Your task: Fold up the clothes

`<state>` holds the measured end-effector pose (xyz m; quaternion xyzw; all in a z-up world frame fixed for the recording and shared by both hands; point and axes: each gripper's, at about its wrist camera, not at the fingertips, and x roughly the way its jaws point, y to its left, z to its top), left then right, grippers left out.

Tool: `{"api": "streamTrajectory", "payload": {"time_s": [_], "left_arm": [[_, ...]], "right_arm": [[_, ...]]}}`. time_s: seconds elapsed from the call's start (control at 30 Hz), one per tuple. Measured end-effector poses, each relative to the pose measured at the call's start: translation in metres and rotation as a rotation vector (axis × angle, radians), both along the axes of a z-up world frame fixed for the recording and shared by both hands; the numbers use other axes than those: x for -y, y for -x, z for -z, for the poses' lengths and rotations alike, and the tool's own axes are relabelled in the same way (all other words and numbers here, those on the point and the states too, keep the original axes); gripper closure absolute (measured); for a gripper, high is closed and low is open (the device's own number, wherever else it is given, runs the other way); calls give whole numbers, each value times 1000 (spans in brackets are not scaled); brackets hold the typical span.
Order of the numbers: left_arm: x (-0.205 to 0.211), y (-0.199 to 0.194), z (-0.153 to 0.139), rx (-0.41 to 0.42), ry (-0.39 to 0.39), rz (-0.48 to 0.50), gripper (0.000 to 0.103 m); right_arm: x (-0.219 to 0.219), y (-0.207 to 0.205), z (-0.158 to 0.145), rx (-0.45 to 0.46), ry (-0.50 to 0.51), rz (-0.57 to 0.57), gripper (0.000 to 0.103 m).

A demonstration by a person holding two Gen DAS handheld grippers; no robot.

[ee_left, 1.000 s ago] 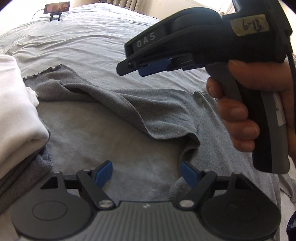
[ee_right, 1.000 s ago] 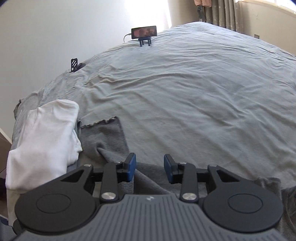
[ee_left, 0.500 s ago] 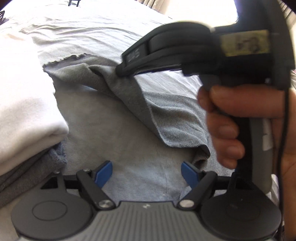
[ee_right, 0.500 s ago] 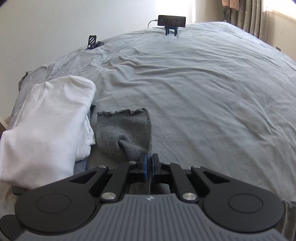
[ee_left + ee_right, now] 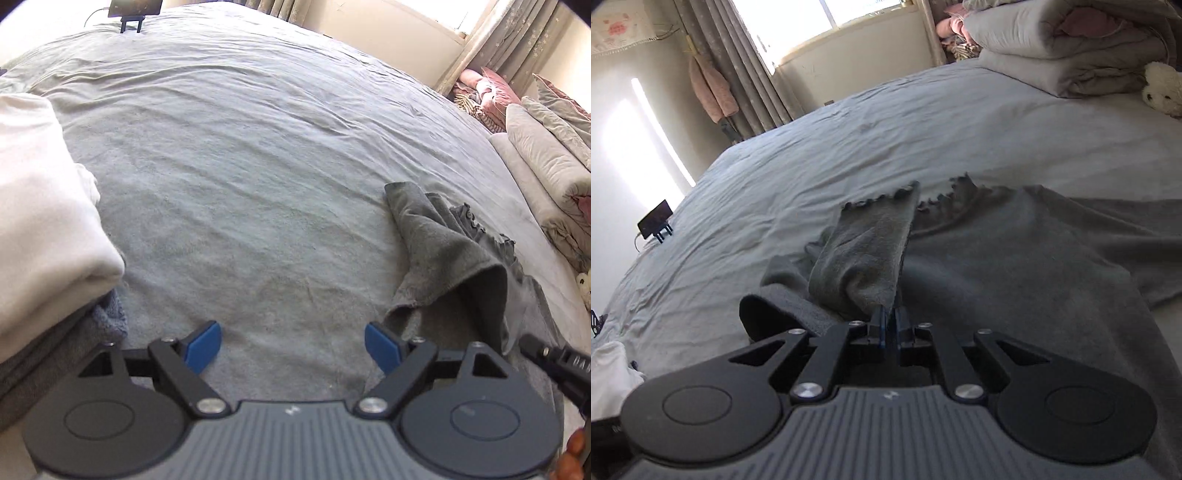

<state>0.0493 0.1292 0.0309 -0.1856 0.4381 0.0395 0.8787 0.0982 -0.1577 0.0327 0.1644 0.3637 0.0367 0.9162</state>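
A wide bed (image 5: 258,155) under a creased grey sheet fills both views, with daylight falling across it. At its far edge a phone (image 5: 135,6) stands on a small stand, and curtains (image 5: 738,74) hang beside a bright window (image 5: 864,11). Folded bedding (image 5: 1063,48) is stacked along one side with a white plush toy (image 5: 1163,92) against it. A folded white garment (image 5: 40,229) lies on top of darker folded cloth at the left of the left wrist view. The grey garment (image 5: 1015,258), with a frilled hem, lies spread on the sheet on the right side of the bed; one part of it is folded over and lifted off the rest. The right gripper (image 5: 889,325) has its jaws pressed together on that lifted fold, having just been closing, and the cloth runs from the pads down onto the spread part. The left gripper (image 5: 293,345) hangs over bare sheet with its jaws spread wide, having just been opening a little; nothing lies between its blue pads (image 5: 203,345), though the right pad sits just beside the garment's near edge.
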Motion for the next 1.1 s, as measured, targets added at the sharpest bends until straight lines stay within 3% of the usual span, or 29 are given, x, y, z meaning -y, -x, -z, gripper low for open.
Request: {"api": "streamTrajectory", "payload": {"time_s": [0.1,0.2,0.4,0.53,0.57,0.63,0.7,0.73,0.77,0.8,0.87,1.03,1.1], "left_arm": [[1,0,1,4,-22,4,17],[4,1,1,10,-42,10,17],[5,5,-3,30,-68,24,17],[12,5,-6,61,-71,75,17],[14,5,-7,69,-71,90,17],[18,4,-7,76,-91,118,17],[21,3,-6,76,-112,132,17],[23,3,-5,75,-122,138,17],[23,2,-4,73,-124,141,17],[23,2,-4,72,-126,141,17],[24,2,-3,69,-133,141,17],[27,3,-2,68,-157,148,17],[29,4,-1,65,-171,155,17]], "right_arm": [[14,19,7,6,-21,-7,93],[24,19,-5,46,-13,-12,89],[50,-19,-6,23,-48,-10,83],[54,-58,5,0,20,13,81],[53,-66,7,6,45,8,79],[49,-80,12,0,49,-9,63],[43,-89,18,-15,41,-34,62],[38,-90,19,-10,79,-44,66],[31,-90,18,-2,132,-56,78],[27,-89,17,2,171,-57,96],[32,-83,7,28,152,-16,96],[72,-22,-54,280,69,216,97],[93,-3,-53,264,20,311,97]]}}
